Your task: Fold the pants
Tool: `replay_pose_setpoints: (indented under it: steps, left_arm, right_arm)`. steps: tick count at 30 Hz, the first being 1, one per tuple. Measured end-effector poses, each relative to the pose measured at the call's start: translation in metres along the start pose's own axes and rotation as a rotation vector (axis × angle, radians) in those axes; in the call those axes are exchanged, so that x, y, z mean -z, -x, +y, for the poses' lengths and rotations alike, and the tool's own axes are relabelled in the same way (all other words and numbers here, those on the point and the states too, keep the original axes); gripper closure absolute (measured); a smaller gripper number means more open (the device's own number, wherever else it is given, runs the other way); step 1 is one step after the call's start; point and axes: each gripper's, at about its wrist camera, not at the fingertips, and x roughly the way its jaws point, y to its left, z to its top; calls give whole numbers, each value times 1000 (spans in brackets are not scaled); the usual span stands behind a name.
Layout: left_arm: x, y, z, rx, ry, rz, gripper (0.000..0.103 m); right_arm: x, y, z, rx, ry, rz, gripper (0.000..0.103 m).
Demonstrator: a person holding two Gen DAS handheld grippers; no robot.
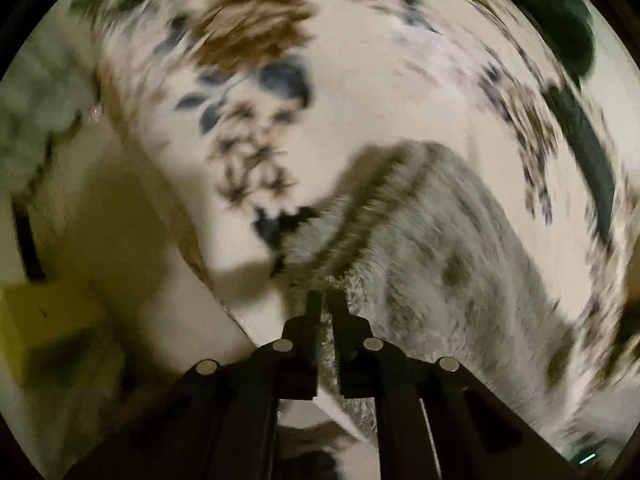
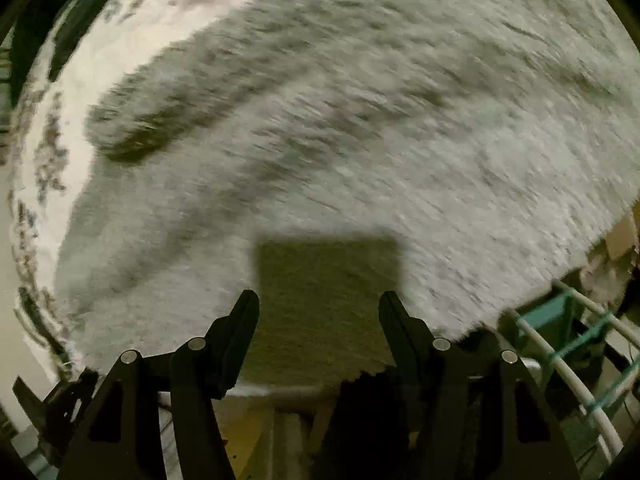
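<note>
The pants [image 1: 432, 248] are grey and fuzzy and lie on a white bedsheet with a brown and blue floral print [image 1: 360, 80]. In the left wrist view my left gripper [image 1: 326, 300] is shut on an edge of the pants, with fabric pinched between the fingers. In the right wrist view the pants [image 2: 360, 120] fill most of the frame. My right gripper [image 2: 318, 300] is open and empty just above the near edge of the pants, casting a square shadow on them. Both views are motion-blurred.
A dark green cloth [image 1: 572, 20] lies at the far right of the bed. A yellowish box [image 1: 44, 320] sits off the bed's left edge. A white and teal rack [image 2: 580, 340] stands beside the bed at lower right.
</note>
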Motion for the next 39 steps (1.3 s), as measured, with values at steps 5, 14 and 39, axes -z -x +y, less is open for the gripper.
replay_pose_setpoints:
  steps: [5, 14, 39]
  left_arm:
    - [15, 7, -75, -118, -274, -96, 53]
    - [42, -19, -169, -159, -515, -112, 36]
    - [285, -5, -404, 0, -939, 28, 36]
  right_arm:
    - [-40, 11, 51, -69, 142, -46, 38]
    - [-144, -14, 72, -41, 211, -89, 41]
    - [-65, 146, -420, -196, -455, -377, 15]
